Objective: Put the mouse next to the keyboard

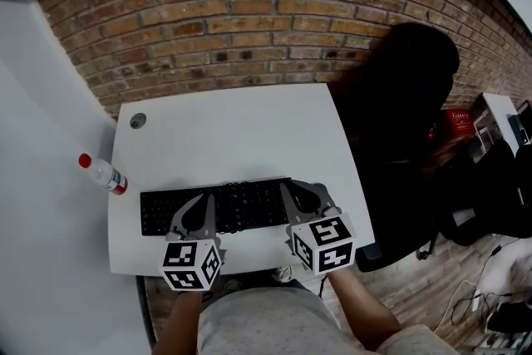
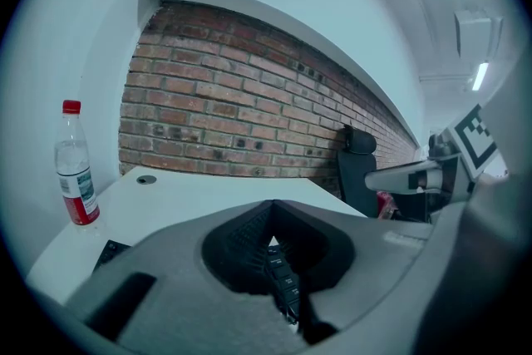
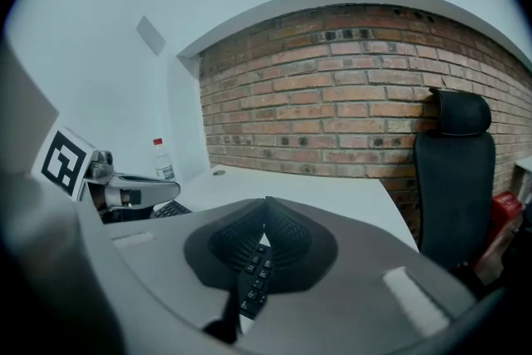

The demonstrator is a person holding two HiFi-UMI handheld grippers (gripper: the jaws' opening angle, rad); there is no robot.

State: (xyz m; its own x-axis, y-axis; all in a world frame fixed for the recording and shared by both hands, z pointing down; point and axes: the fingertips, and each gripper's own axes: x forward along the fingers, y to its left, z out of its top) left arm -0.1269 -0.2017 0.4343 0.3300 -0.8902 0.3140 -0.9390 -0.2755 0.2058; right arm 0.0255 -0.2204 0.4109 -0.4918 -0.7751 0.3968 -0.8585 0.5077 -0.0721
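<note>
A black keyboard (image 1: 162, 212) lies along the near edge of the white table (image 1: 241, 129). No mouse shows in any view. My left gripper (image 1: 208, 200) hovers over the keyboard's middle; in the left gripper view (image 2: 272, 204) its tips meet and nothing is between them, with keys (image 2: 284, 285) showing below through the hollow. My right gripper (image 1: 291, 189) is over the keyboard's right end. It is shut too (image 3: 266, 200), with keys (image 3: 253, 278) visible beneath. Each gripper appears at the edge of the other's view.
A clear bottle with a red cap (image 1: 104, 175) stands off the table's left side. A cable hole (image 1: 137, 120) sits at the table's far left corner. A black office chair (image 1: 407, 96) stands at the right, a brick wall behind. Floor clutter lies at far right.
</note>
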